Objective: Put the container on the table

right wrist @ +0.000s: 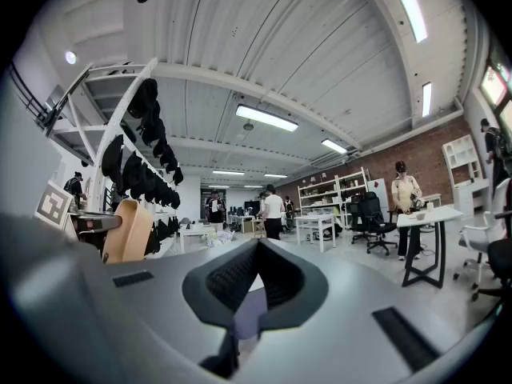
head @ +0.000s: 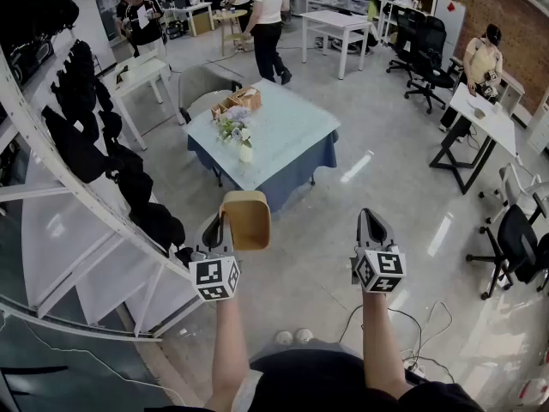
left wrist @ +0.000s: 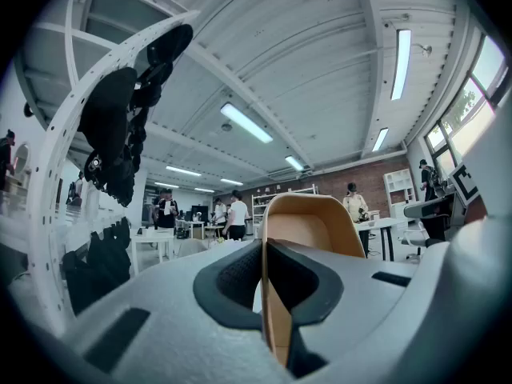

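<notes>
No legible text, brand or number is found in any view. Coded square markers, without characters, are borne on the left gripper (head: 223,223) and right gripper (head: 371,220). A red label on a distant cabinet (head: 449,20) is too small to be read.

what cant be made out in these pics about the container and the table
- Container bottom and contents: in the left gripper view, hidden behind the body of the left gripper, which is clamped on its wall.
- Small things on the blue-topped table: in the head view, too small to name.
- Black hanging items at the left: in the head view, too dark to identify.
- The person's lower body: cut off by the head view's bottom edge.
</notes>
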